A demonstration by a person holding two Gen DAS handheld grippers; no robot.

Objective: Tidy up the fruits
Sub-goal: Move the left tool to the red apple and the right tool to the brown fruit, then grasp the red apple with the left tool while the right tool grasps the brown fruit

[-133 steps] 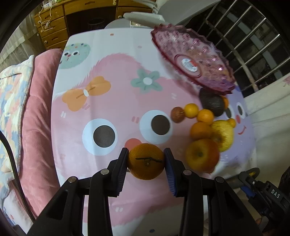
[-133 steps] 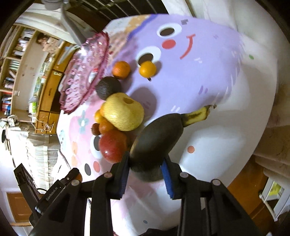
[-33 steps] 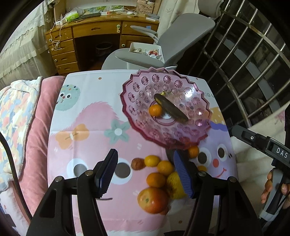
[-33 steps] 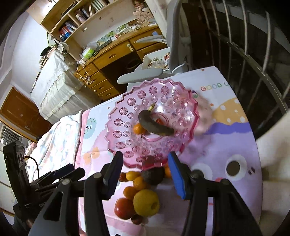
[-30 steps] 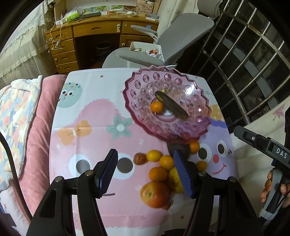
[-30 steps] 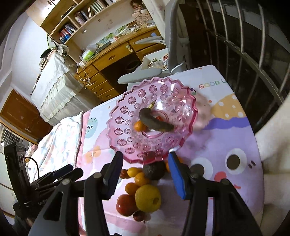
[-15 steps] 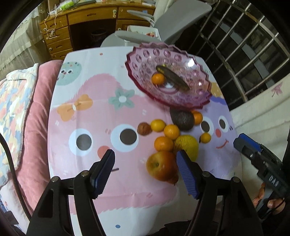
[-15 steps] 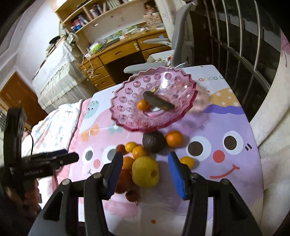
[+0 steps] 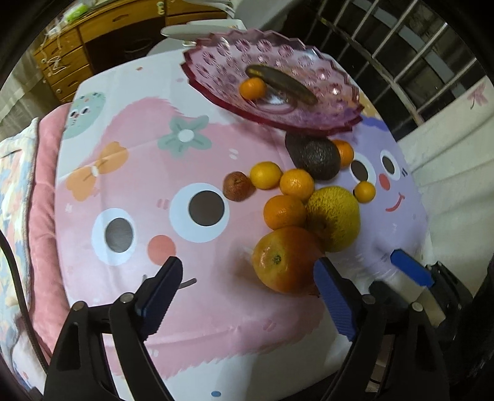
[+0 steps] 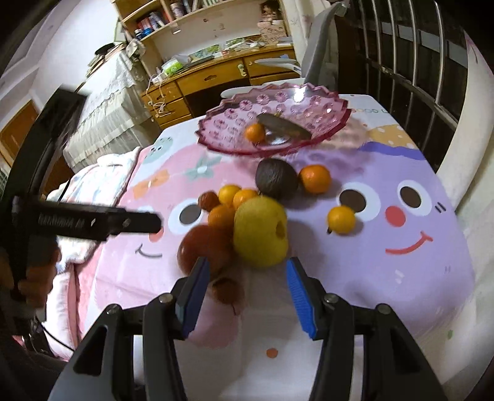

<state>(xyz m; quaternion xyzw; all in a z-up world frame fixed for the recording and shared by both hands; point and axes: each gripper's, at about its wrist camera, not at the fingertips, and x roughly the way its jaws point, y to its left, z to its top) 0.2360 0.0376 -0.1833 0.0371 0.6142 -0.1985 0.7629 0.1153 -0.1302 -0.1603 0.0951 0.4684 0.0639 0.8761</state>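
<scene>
Left gripper [image 9: 247, 293] jaws opening, empty, large red-orange apple [image 9: 285, 259] just ahead beside right finger. Right gripper [image 10: 247, 288] parted, empty, round yellow pear [image 10: 261, 236] just beyond fingertips. Pink scalloped glass dish [image 9: 333, 114] farther ahead.

Looks like someone's bedroom at home: wooden desk [image 10: 216, 77] with drawers at the far side, cluttered bookshelf [image 10: 173, 18] above, quilt [image 9: 12, 185] left.

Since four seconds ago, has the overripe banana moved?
Yes. The blackened banana now lies in the pink glass bowl beside a small orange, no longer near the table's front edge.
</scene>
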